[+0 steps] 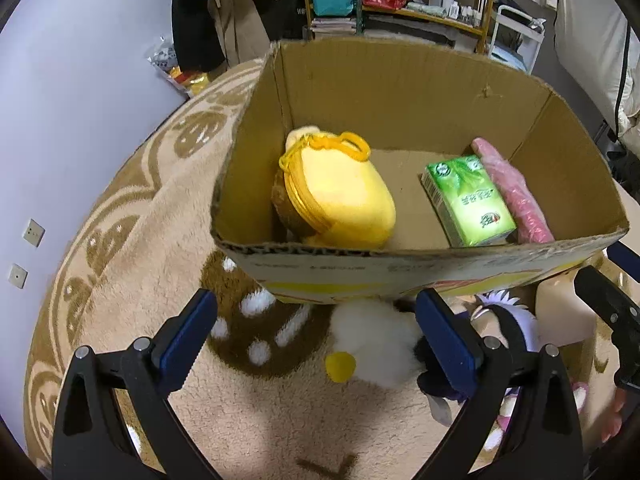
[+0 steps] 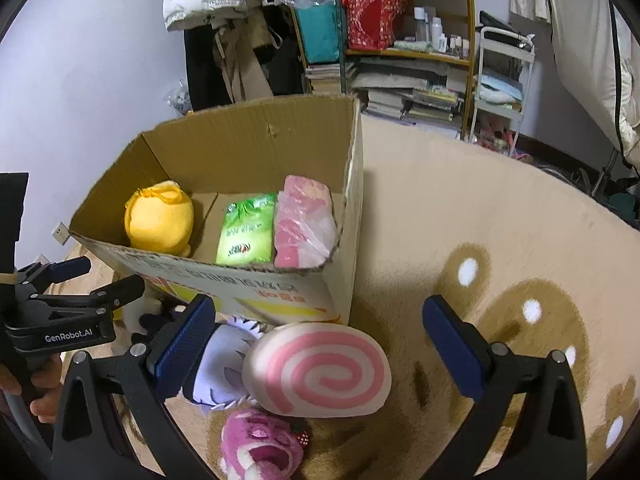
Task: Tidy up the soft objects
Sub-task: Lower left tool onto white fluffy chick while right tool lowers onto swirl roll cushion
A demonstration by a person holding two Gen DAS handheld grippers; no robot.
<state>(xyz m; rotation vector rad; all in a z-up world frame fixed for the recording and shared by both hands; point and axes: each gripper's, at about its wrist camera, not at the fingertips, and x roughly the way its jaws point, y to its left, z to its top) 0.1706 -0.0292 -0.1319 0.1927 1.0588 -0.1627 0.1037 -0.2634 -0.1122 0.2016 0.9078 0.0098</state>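
Observation:
An open cardboard box (image 1: 400,264) (image 2: 256,284) stands on the rug. Inside lie a yellow plush (image 1: 340,192) (image 2: 160,218), a green tissue pack (image 1: 468,200) (image 2: 246,230) and a pink bagged bundle (image 1: 512,192) (image 2: 304,224). In front of the box, on the rug, sit a white plush with a yellow beak (image 1: 372,344), a purple-haired doll (image 1: 500,312) (image 2: 224,356), a pink-swirl cushion (image 2: 320,368) and a pink bear plush (image 2: 260,444). My left gripper (image 1: 316,340) (image 2: 96,280) hangs open above the white plush. My right gripper (image 2: 320,340) (image 1: 612,280) is open over the swirl cushion.
The beige rug (image 2: 480,220) has brown spotted patches and open floor to the right of the box. A shelf with bags, bottles and books (image 2: 384,32) and hanging coats (image 2: 224,20) stand behind. A hand (image 2: 40,396) holds the left gripper's handle.

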